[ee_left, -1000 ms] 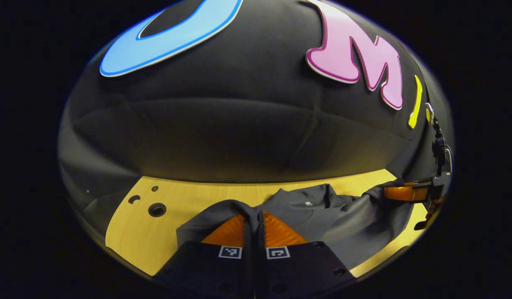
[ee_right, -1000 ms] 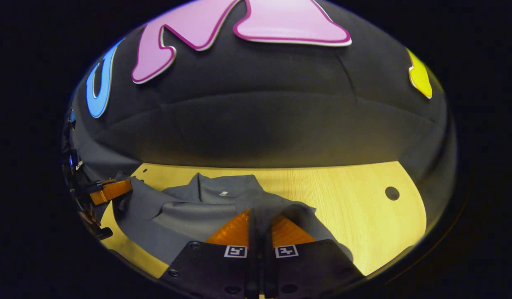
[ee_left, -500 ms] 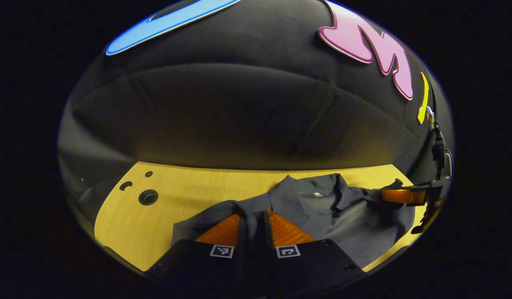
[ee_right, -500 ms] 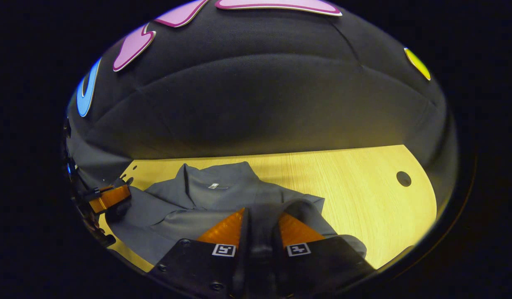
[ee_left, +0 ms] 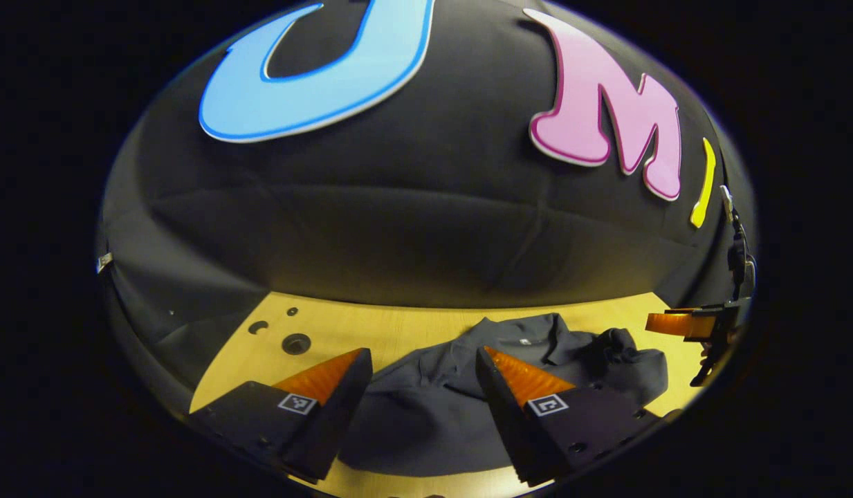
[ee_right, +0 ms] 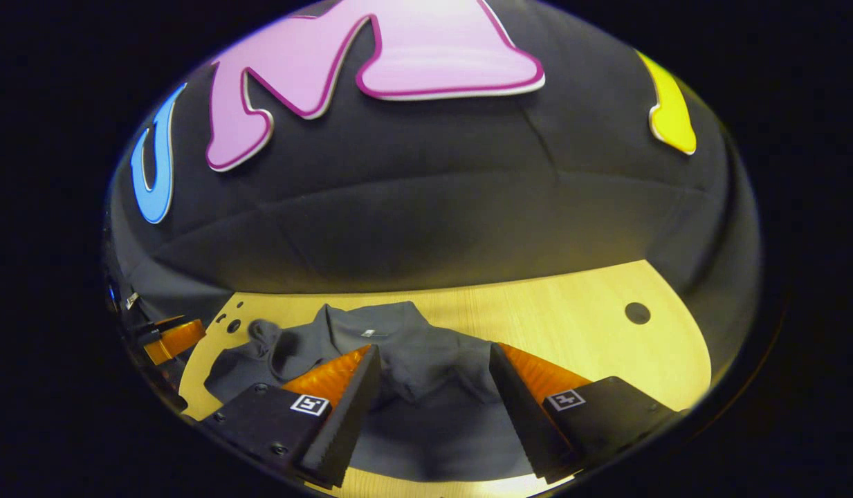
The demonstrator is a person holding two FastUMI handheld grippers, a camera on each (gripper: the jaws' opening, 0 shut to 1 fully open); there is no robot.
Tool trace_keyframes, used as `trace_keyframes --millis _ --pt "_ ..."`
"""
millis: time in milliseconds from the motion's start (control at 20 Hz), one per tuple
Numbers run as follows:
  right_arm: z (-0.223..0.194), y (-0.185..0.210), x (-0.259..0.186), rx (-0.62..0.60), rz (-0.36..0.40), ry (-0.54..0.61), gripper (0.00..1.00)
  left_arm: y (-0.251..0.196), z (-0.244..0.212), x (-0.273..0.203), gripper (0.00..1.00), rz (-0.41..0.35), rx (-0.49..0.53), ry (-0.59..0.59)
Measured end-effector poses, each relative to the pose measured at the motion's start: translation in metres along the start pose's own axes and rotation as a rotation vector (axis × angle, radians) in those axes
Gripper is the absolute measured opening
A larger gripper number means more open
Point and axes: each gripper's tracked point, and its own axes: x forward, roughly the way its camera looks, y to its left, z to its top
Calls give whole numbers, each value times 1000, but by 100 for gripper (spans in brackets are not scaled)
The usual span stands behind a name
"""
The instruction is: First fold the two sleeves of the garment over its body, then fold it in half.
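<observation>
On the wooden table [ee_left: 398, 325] I see the shirt [ee_left: 426, 408], a dark grey garment lying bunched in a rumpled heap, its collar toward the booth's wall and a small pale tag just below the collar. From the left gripper view, my left gripper [ee_left: 420, 363] hangs above the near part of the shirt with its jaws spread wide; cloth shows through the gap between the two fingers and neither finger presses on it. Off to the far right of that view I can make out the right gripper [ee_left: 679, 324], raised above the table edge and apart from the shirt. A lump of gathered cloth sits on the shirt's right side, near that gripper. Three round holes [ee_left: 296, 343] mark the tabletop to the left of the shirt.

From the right gripper view, my right gripper [ee_right: 434, 360] is likewise released, fingers well apart, with the shirt [ee_right: 412, 360] lying below and between them, untouched by either. The collar faces the wall and a crumpled knot of cloth sits at the shirt's left end. Beyond that end, at the view's left edge, the left gripper [ee_right: 170, 337] shows. A single round hole [ee_right: 637, 312] lies on bare table [ee_right: 571, 318] well to the right of the shirt.
</observation>
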Motion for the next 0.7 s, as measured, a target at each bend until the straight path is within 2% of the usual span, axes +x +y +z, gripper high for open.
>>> trace_keyframes --millis 200,350,550,600,700 --pt "13 11 -55 -61 -14 -71 99 12 35 -69 96 47 -33 -95" --pt "22 25 -101 -56 -6 -121 98 21 57 -121 96 84 5 -173" --pt "28 36 -155 -46 -20 -190 99 20 77 -186 96 95 58 -276" --pt "30 39 -168 -38 -21 -210 99 24 79 -199 96 118 46 -302" --pt "27 45 -192 -16 -25 -238 99 18 76 -226 96 116 9 -330"
